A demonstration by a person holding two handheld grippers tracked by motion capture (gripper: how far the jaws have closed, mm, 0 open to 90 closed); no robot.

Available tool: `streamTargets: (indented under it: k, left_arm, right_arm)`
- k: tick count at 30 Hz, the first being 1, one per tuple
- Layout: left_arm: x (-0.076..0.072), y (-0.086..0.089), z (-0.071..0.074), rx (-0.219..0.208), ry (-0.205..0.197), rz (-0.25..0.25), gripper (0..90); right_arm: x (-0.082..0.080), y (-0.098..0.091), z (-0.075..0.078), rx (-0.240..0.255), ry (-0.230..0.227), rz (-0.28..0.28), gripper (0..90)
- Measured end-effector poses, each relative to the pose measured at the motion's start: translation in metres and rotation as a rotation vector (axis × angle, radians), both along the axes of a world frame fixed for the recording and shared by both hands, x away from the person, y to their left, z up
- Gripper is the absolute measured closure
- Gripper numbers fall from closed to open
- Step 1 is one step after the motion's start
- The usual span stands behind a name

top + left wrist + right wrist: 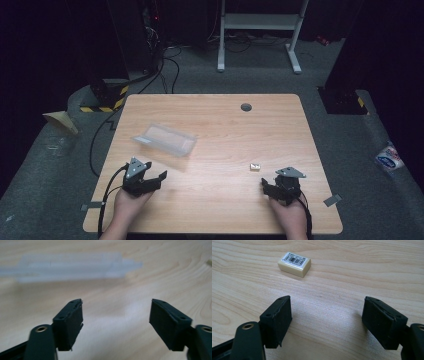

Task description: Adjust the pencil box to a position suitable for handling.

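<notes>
My two hand-held grippers wait released at the table's (225, 210) near edge.
My left hand-held gripper (116, 315) grasps nothing, the clear plastic case (164, 139) lying beyond it; my right hand-held gripper (327, 315) is released too, the small eraser (294, 264) just ahead.

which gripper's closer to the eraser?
Right. The right gripper sits just short of the eraser, jaws open toward it. The left gripper is far off, facing the clear plastic case.

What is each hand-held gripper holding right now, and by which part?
Nothing. The left hand-held gripper and right hand-held gripper stand open over bare table, short of the clear case and eraser.
</notes>
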State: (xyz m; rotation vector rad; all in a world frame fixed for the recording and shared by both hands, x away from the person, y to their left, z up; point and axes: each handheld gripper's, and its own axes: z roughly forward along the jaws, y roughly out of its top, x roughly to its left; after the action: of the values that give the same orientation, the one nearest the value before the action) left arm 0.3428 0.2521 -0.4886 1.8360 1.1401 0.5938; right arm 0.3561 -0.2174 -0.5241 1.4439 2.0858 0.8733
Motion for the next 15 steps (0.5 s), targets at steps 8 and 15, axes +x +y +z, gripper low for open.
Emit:
streamTargets:
  k: [8,15]
  left_arm:
    - [0.029,-0.022,0.020,0.008,-0.052,-0.014,33.5]
    - [0.048,-0.053,0.025,-0.002,-0.018,-0.067,41.3]
  right_arm:
    - [0.000,0.000,0.000,-0.002,-0.005,-0.009,24.7]
    - [0.000,0.000,0.000,0.002,-0.011,-0.032,28.9]
